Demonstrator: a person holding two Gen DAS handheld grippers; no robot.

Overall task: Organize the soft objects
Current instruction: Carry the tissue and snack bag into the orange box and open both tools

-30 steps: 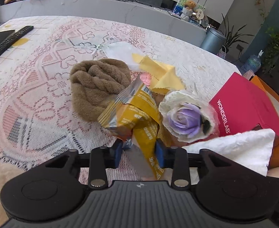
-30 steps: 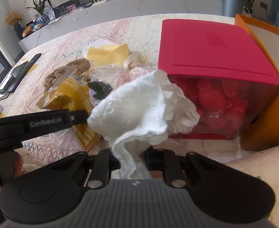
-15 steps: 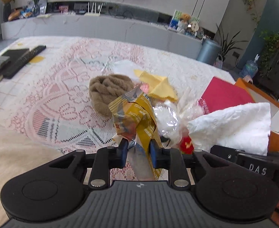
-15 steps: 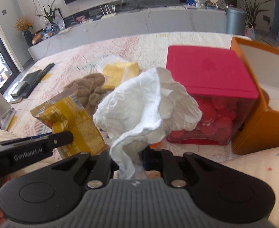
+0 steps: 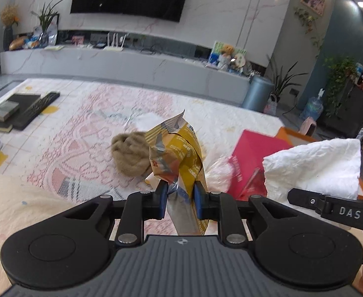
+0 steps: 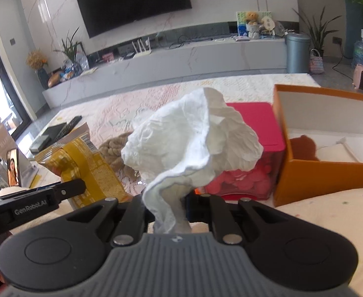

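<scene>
My left gripper [image 5: 180,199] is shut on a crumpled yellow snack bag [image 5: 179,153], held up above the lace tablecloth [image 5: 82,128]. My right gripper [image 6: 168,205] is shut on a crumpled white tissue [image 6: 194,138], also lifted; the tissue [image 5: 315,163] shows at the right of the left wrist view. The snack bag [image 6: 87,163] appears at the left of the right wrist view. A brown knitted bundle [image 5: 129,153] lies on the cloth behind the bag. A clear-wrapped flower [image 5: 218,170] sits partly hidden beside it.
A red-lidded box [image 6: 253,128] of red pieces stands beside an open orange box [image 6: 330,148] at the right. Remote controls and books [image 5: 25,111] lie at the far left. A phone on a stand [image 6: 13,168] is at the left edge.
Both grippers have risen and tilted up, carrying the snack bag and the tissue off the table. The left jaws have closed tighter on the bag. The objects on the table look farther away.
</scene>
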